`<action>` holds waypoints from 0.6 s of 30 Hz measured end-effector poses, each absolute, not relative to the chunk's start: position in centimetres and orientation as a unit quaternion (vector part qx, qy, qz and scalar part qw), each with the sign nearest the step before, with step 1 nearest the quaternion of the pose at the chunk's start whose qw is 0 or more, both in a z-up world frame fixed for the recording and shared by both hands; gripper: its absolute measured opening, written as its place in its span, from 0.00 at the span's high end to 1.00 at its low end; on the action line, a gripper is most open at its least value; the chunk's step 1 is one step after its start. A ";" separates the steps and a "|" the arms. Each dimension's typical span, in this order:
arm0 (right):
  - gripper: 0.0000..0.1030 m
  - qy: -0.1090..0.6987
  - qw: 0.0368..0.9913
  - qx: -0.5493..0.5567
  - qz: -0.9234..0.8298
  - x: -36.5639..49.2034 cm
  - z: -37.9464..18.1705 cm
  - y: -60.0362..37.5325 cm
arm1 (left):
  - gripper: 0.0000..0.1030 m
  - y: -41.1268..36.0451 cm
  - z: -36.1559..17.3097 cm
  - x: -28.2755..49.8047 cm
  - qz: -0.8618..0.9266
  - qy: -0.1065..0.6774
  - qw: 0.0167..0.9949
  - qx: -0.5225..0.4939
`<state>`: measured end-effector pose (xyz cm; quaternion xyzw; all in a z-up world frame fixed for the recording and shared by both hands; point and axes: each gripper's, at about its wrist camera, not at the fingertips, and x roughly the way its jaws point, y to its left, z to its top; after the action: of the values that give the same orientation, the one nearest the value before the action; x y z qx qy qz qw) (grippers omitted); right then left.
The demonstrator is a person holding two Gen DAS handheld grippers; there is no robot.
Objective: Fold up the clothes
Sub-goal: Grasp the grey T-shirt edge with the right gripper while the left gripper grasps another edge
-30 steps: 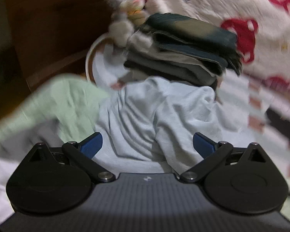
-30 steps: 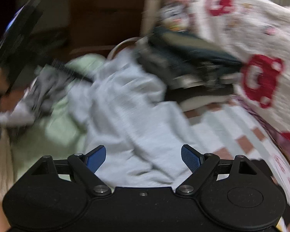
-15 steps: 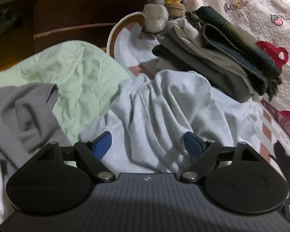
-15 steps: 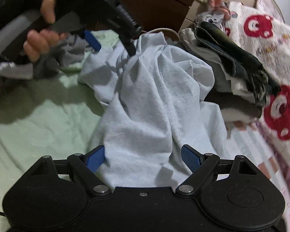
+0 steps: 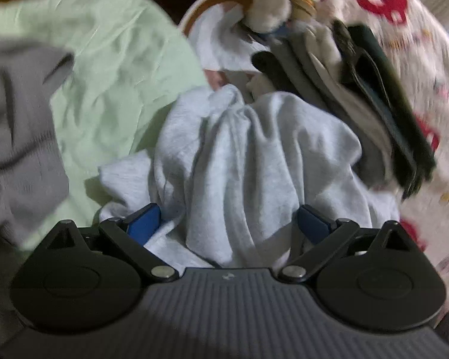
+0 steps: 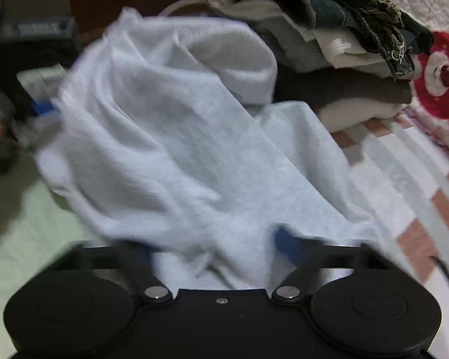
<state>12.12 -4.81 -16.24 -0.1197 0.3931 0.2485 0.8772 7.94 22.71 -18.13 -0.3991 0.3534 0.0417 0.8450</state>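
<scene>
Ahead of our left fingers (image 5: 143, 224) the garment (image 5: 254, 155) heaps; right stands the stack (image 5: 374, 104), left lies open sheet (image 5: 113, 68).

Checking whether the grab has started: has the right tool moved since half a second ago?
Yes. The right tool has pushed down and forward into the light grey garment, nearer the folded stack, its jaws just closing on the cloth.

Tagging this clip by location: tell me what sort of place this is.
Probably a bedroom, on a bed. A quilted bear-print blanket and a green sheet cover the surface, a plush toy sits near the head, and a stack of folded clothes lies beside a crumpled light grey garment.
</scene>
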 end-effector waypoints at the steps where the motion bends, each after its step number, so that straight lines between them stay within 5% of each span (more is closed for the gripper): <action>1: 0.84 0.384 0.885 -0.109 0.240 11.8 -15.5 -5.0 | 0.05 22.7 -18.2 8.0 0.037 0.354 0.845 -0.400; 3: 0.88 0.352 0.904 -0.097 0.224 10.8 -13.7 -5.7 | 0.14 22.0 -17.8 8.1 0.024 0.360 0.856 -0.370; 5: 0.88 0.317 0.924 -0.087 0.196 9.9 -11.6 -6.9 | 0.35 20.7 -17.1 8.4 0.022 0.373 0.871 -0.319; 18: 0.90 0.233 0.971 -0.048 0.035 5.2 -3.6 -16.8 | 0.21 17.8 -17.5 9.0 -0.005 0.385 0.888 -0.252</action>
<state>5.20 -16.85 -3.55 -0.0479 0.2328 0.0354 0.9707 9.00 17.81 -17.53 -0.2516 0.3850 -0.0052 0.8880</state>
